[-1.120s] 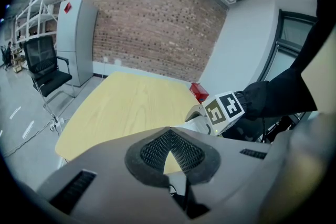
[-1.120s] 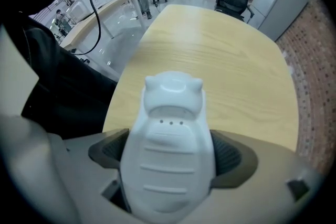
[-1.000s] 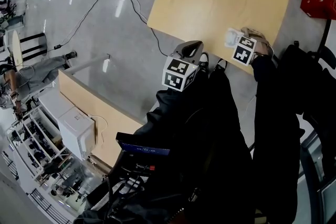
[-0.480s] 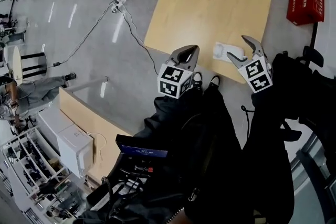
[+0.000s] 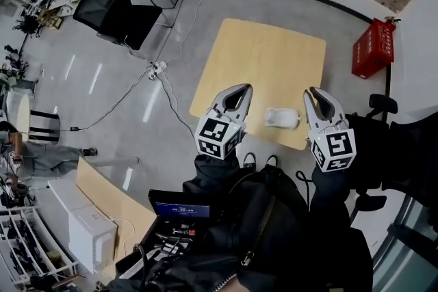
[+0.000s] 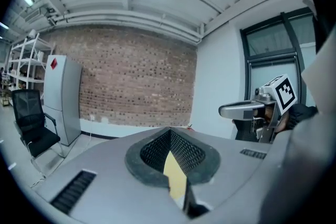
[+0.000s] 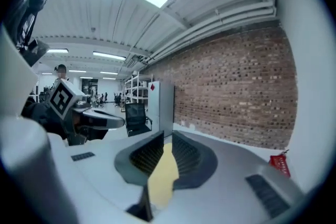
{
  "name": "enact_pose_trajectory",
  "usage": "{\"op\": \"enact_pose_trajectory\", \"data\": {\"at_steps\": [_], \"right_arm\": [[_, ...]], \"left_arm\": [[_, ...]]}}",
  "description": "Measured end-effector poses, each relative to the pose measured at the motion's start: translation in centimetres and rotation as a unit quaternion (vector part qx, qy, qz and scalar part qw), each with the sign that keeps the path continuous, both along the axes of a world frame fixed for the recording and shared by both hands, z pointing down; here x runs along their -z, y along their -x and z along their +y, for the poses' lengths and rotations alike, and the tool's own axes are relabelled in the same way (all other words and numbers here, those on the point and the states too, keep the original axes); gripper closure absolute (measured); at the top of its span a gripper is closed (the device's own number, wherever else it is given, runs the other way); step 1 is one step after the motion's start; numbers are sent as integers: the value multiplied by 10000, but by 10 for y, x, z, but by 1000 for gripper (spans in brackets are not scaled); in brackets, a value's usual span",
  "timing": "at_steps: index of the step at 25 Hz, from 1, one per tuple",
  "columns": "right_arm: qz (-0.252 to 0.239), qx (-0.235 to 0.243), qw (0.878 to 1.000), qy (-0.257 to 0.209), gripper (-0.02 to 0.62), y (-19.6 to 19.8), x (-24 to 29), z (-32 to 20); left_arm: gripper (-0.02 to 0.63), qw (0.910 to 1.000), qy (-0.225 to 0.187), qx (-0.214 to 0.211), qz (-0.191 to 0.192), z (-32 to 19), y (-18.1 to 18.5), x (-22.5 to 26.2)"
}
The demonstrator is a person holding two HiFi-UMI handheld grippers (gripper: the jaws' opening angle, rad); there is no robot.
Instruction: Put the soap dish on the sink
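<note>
The white soap dish point(image 5: 282, 118) lies on the light wooden table point(image 5: 267, 65), near its front edge. Both grippers are held high above it and point nearly level. My left gripper point(image 5: 236, 91) is to the left of the dish, its jaws together and empty; in its own view the left gripper point(image 6: 171, 136) shows only a thin slit. My right gripper point(image 5: 316, 96) is to the right of the dish. The right gripper point(image 7: 167, 139) has its jaws closing, almost together, with nothing between them. No sink is in view.
A red box point(image 5: 373, 48) stands on the floor right of the table. A black chair point(image 5: 116, 14) and a cable with a power strip point(image 5: 156, 70) are at the left. A white cabinet point(image 6: 60, 97) stands by the brick wall. A person point(image 5: 41, 155) is far left.
Both grippers have risen well above the table. The right gripper left the soap dish lying on the table, and its wide-open jaws have come nearly together. The head view has tilted up.
</note>
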State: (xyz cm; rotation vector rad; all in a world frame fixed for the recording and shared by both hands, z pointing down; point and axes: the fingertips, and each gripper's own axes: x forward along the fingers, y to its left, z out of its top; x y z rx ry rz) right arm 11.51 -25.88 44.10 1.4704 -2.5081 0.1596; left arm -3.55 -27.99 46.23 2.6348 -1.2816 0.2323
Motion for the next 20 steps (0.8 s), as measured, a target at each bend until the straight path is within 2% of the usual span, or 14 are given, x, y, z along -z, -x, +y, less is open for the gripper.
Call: {"op": "enact_pose_trajectory", "data": {"at_steps": [5, 12, 20], "right_arm": [[-274, -317, 9974, -579, 586, -9, 60, 7], [-357, -462, 9916, -1154, 586, -11, 108, 12], [-464, -622, 9870, -1409, 587, -22, 124, 12]], "left_arm": [[604, 9990, -425, -42, 109, -4, -6, 41], [604, 9946, -1000, -202, 197, -10, -20, 87], [604, 9894, -1420, -252, 175, -10, -28, 116]]}}
